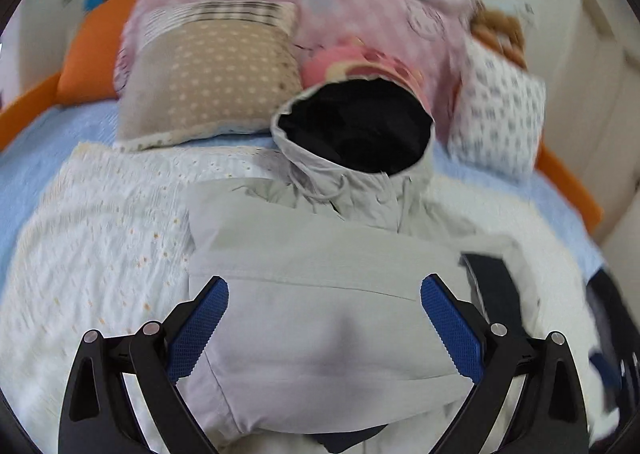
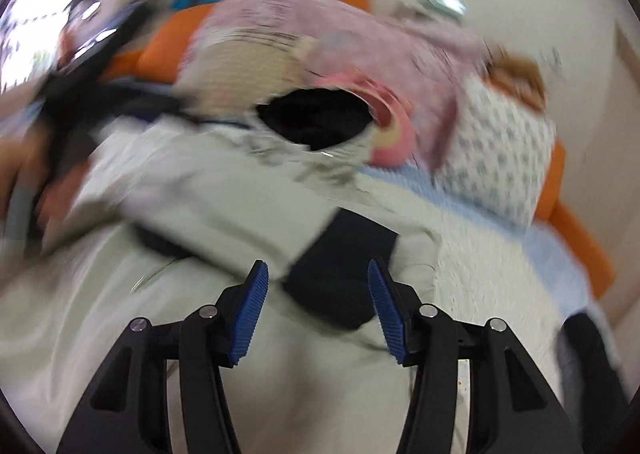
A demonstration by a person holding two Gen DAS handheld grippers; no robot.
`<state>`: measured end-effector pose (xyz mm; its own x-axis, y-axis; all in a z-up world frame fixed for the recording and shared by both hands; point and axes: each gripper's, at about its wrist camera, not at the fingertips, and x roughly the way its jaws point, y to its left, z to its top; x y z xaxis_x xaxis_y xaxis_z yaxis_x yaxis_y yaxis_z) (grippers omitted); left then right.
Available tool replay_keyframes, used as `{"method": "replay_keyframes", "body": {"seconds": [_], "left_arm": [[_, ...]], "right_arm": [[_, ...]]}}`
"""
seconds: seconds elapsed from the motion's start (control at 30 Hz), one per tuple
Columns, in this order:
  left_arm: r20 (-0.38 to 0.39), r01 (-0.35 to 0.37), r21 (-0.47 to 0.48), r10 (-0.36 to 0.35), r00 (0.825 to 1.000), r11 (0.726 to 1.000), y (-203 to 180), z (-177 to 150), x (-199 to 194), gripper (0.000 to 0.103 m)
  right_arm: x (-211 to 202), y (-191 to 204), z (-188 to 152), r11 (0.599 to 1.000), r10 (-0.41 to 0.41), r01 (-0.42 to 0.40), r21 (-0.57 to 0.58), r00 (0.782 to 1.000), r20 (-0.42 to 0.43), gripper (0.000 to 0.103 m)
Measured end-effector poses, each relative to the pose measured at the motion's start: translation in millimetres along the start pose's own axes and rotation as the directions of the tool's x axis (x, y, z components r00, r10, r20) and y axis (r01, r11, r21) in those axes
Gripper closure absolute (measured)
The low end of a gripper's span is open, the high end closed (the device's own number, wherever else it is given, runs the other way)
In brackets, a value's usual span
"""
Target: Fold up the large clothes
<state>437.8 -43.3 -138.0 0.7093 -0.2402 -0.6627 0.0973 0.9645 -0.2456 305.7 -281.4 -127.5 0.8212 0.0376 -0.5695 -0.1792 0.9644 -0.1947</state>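
A light grey hooded jacket (image 1: pixel 320 326) lies on the bed with one sleeve folded across its body. Its hood (image 1: pixel 352 125), lined in black, points toward the pillows. A black cuff (image 1: pixel 492 286) rests at the jacket's right side. My left gripper (image 1: pixel 324 282) hovers over the folded sleeve, open wide with nothing between its blue pads. In the blurred right wrist view my right gripper (image 2: pixel 317 266) is also open above the jacket (image 2: pixel 200 189), with the black cuff (image 2: pixel 344 274) lying beneath the gap and neither pad pressing on it.
A white quilt (image 1: pixel 100 246) lies under the jacket on a blue sheet. A beige dotted pillow (image 1: pixel 208 81), a pink blanket (image 1: pixel 320 1) and a white patterned pillow (image 1: pixel 500 117) are piled at the head. An orange bed frame (image 1: pixel 92 49) borders the bed. A blurred dark shape (image 2: pixel 80 65) crosses the left.
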Motion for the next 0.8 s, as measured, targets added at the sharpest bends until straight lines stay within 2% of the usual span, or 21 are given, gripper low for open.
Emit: {"method": "replay_keyframes", "body": {"seconds": [0.1, 0.17, 0.23, 0.27, 0.33, 0.37, 0.4, 0.43, 0.5, 0.67, 0.8], "left_arm": [[0.013, 0.001, -0.035, -0.001, 1.000, 0.999, 10.1, -2.1, 0.4, 0.005], [-0.019, -0.009, -0.001, 0.009, 1.000, 1.000, 6.9, -0.9, 9.0, 0.005], [-0.032, -0.036, 0.062, 0.038, 0.999, 0.997, -2.7, -2.1, 16.0, 0.005], [-0.032, -0.039, 0.081, 0.041, 0.999, 0.996, -5.4, -3.4, 17.3, 0.005], [-0.033, -0.039, 0.112, 0.043, 0.999, 0.993, -9.8, -6.6, 20.4, 0.007], [-0.038, -0.039, 0.128, 0.044, 0.998, 0.991, -11.0, -9.3, 23.1, 0.010], [-0.047, -0.043, 0.142, 0.051, 0.998, 0.989, -10.9, -13.3, 26.4, 0.025], [-0.063, -0.045, 0.148, 0.055, 0.996, 0.988, -10.2, -16.7, 29.8, 0.034], [-0.096, -0.041, 0.143, 0.056, 0.994, 0.989, -3.7, -25.1, 37.2, 0.039], [-0.157, -0.055, 0.157, 0.080, 0.984, 0.986, 12.8, -49.4, 56.2, 0.041], [-0.155, -0.010, 0.081, 0.022, 0.988, 0.997, 30.3, -59.3, 64.2, 0.041]], "right_arm": [[38.5, -53.6, 23.3, 0.977, 0.100, -0.082, 0.197, 0.991, -0.083, 0.051], [59.6, -74.4, 32.0, 0.956, 0.136, -0.101, 0.275, 0.984, -0.113, 0.052], [67.9, -83.1, 39.3, 0.951, 0.143, -0.105, 0.289, 0.983, -0.116, 0.063], [73.2, -86.4, 44.3, 0.950, 0.142, -0.102, 0.295, 0.983, -0.117, 0.065], [82.0, -91.5, 49.8, 0.936, 0.181, -0.136, 0.325, 0.977, -0.112, 0.080], [84.5, -92.0, 50.1, 0.930, 0.189, -0.142, 0.340, 0.976, -0.111, 0.084], [86.9, -92.2, 50.7, 0.927, 0.192, -0.143, 0.346, 0.975, -0.111, 0.089], [89.1, -92.3, 48.4, 0.925, 0.192, -0.142, 0.353, 0.975, -0.111, 0.091], [94.8, -88.7, 42.1, 0.924, 0.205, -0.148, 0.353, 0.970, -0.128, 0.097], [130.0, -78.5, 24.1, 0.948, 0.175, -0.101, 0.303, 0.958, -0.227, 0.099], [168.7, -88.3, 5.7, 0.948, 0.109, -0.016, 0.317, 0.954, -0.278, 0.102]]}}
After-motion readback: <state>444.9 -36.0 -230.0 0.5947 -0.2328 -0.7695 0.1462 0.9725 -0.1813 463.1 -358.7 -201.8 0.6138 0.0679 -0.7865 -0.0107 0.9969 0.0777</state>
